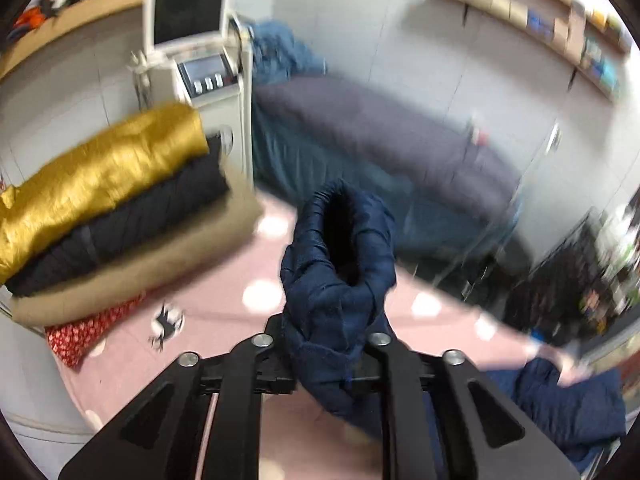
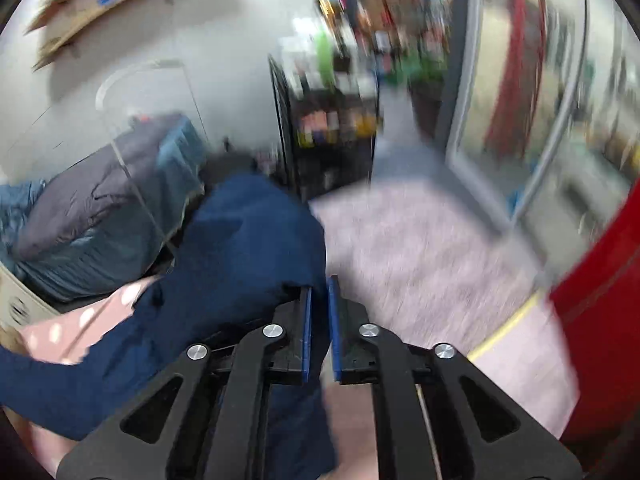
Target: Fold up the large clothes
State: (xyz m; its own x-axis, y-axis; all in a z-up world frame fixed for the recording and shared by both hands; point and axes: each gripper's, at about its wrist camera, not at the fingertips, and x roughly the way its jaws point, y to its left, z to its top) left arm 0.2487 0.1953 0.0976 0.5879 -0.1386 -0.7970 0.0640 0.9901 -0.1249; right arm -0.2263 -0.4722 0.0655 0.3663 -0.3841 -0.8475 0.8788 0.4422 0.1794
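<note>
A navy puffy jacket (image 1: pixel 340 280) stands bunched up between the fingers of my left gripper (image 1: pixel 328 332), which is shut on it; the cloth hides the pads. More of the jacket (image 1: pixel 560 408) lies at the lower right on the pink dotted sheet (image 1: pixel 240 320). In the right wrist view the jacket (image 2: pixel 240 260) spreads to the left of my right gripper (image 2: pixel 319 292). Its blue pads (image 2: pixel 306 320) stand a narrow gap apart with nothing between them. Both views are blurred.
A stack of folded clothes (image 1: pixel 100 184), gold on dark on tan on red, sits at the left. Behind it stand a white machine with a screen (image 1: pixel 188 20) and grey-blue bedding (image 1: pixel 360 128). A red object (image 2: pixel 600 340), a black shelf (image 2: pixel 332 128) and a glass door (image 2: pixel 520 100) show at the right.
</note>
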